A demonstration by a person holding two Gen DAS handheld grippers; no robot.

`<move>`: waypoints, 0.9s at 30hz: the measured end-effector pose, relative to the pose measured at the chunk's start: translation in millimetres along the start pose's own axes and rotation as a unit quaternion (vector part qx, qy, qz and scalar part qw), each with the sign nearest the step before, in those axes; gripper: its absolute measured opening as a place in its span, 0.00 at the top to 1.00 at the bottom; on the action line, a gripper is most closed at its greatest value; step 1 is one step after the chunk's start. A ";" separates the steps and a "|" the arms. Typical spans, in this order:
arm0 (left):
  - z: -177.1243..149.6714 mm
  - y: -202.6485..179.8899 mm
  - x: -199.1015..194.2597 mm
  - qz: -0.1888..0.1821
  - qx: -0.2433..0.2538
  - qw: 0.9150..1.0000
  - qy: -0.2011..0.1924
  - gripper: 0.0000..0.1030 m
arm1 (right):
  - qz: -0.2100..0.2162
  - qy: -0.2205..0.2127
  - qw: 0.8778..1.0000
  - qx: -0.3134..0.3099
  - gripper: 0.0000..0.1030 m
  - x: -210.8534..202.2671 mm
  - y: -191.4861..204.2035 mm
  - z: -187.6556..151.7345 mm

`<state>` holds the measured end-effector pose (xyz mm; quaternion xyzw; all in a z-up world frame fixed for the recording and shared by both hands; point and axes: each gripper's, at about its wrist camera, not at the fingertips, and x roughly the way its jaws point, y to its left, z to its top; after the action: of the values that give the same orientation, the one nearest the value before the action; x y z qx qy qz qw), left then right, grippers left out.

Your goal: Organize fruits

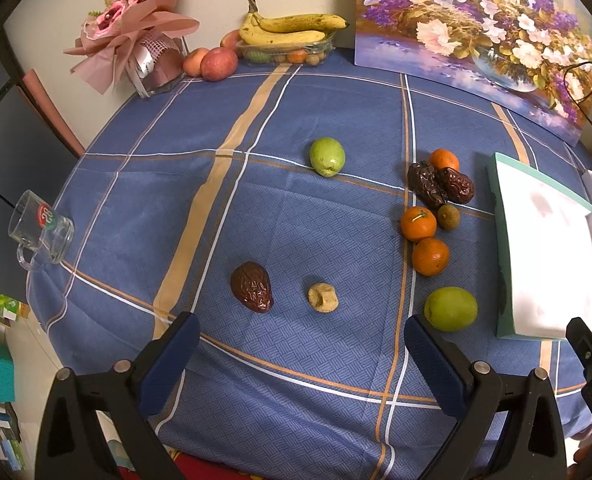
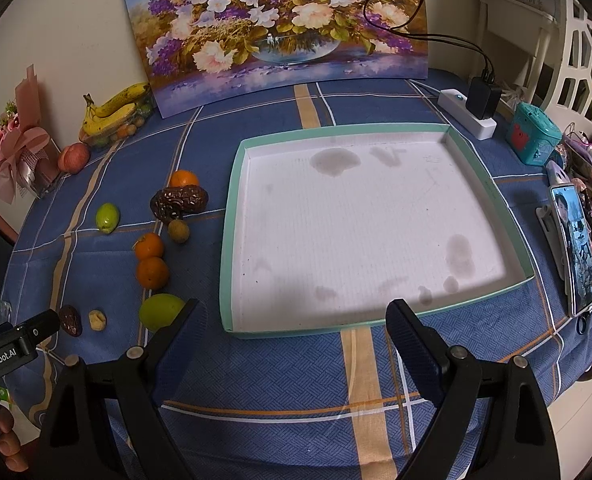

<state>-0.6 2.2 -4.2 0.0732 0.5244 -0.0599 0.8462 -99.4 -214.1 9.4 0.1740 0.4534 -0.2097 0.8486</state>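
Note:
Loose fruit lies on the blue checked tablecloth (image 1: 304, 224): a dark date (image 1: 251, 287), a pale beige dried piece (image 1: 323, 298), two green fruits (image 1: 327, 157) (image 1: 450, 308), three oranges (image 1: 418, 224), two dates (image 1: 440, 186) and a small brown longan (image 1: 448, 216). My left gripper (image 1: 302, 340) stands open just short of the date and the beige piece. A shallow white tray with a teal rim (image 2: 231, 240) lies empty to the right of the fruit. My right gripper (image 2: 296, 324) hangs open over the tray's near edge, holding nothing.
At the back stand a flower painting (image 2: 279, 28), a container with bananas (image 1: 291, 30), apples (image 1: 217, 63) and a pink bouquet (image 1: 131, 36). A glass mug (image 1: 41, 232) lies at the left table edge. A power strip (image 2: 468, 114), a teal box (image 2: 532, 134) and a phone (image 2: 576, 252) sit right.

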 end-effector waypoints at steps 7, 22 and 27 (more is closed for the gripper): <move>0.2 0.3 -0.1 -0.002 -0.001 1.000 -0.002 0.00 | 0.000 0.001 1.000 -0.001 0.11 -0.5 0.0 1.0; 1.3 21.2 -1.2 -0.055 -0.060 0.996 -0.037 0.00 | 0.014 0.003 1.000 -0.006 0.11 1.4 2.1 -0.2; 8.6 42.1 2.5 -0.120 -0.114 0.985 -0.050 0.00 | 0.040 0.009 0.999 -0.021 0.11 7.2 12.5 1.0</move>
<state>15.5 41.9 -0.1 -0.0902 0.4897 -0.1044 0.8609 -88.7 -205.4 5.2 0.1760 0.4576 -0.1649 0.8558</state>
